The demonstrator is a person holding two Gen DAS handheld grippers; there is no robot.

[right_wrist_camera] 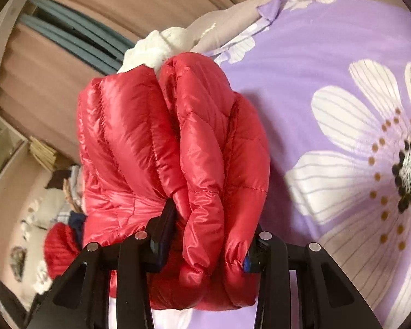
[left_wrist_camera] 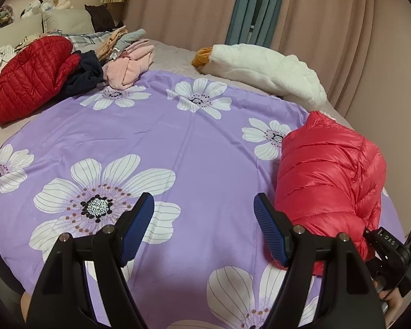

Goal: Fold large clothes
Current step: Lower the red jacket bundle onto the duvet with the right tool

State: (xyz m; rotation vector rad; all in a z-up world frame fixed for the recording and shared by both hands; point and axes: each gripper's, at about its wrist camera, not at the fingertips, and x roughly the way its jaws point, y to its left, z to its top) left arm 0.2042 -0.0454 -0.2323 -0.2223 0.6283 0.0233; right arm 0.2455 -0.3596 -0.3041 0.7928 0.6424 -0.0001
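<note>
A shiny red puffer jacket [left_wrist_camera: 328, 175] lies bunched at the right side of the purple flowered bedspread [left_wrist_camera: 161, 142]. My left gripper [left_wrist_camera: 204, 219] is open and empty, hovering over the bedspread just left of the jacket. My right gripper [right_wrist_camera: 209, 235] is shut on a thick fold of the red puffer jacket [right_wrist_camera: 178, 142], which fills the middle of the right wrist view. The right gripper's body [left_wrist_camera: 391, 255] shows at the lower right of the left wrist view, behind the jacket.
A darker red quilted jacket [left_wrist_camera: 33, 74] lies at the far left with navy [left_wrist_camera: 85, 74] and pink clothes [left_wrist_camera: 128, 65]. A white plush goose [left_wrist_camera: 265, 65] lies along the far edge. Pillows [left_wrist_camera: 65, 19] and soft toys [left_wrist_camera: 46, 5] sit at the head. Curtains [left_wrist_camera: 342, 27] hang behind.
</note>
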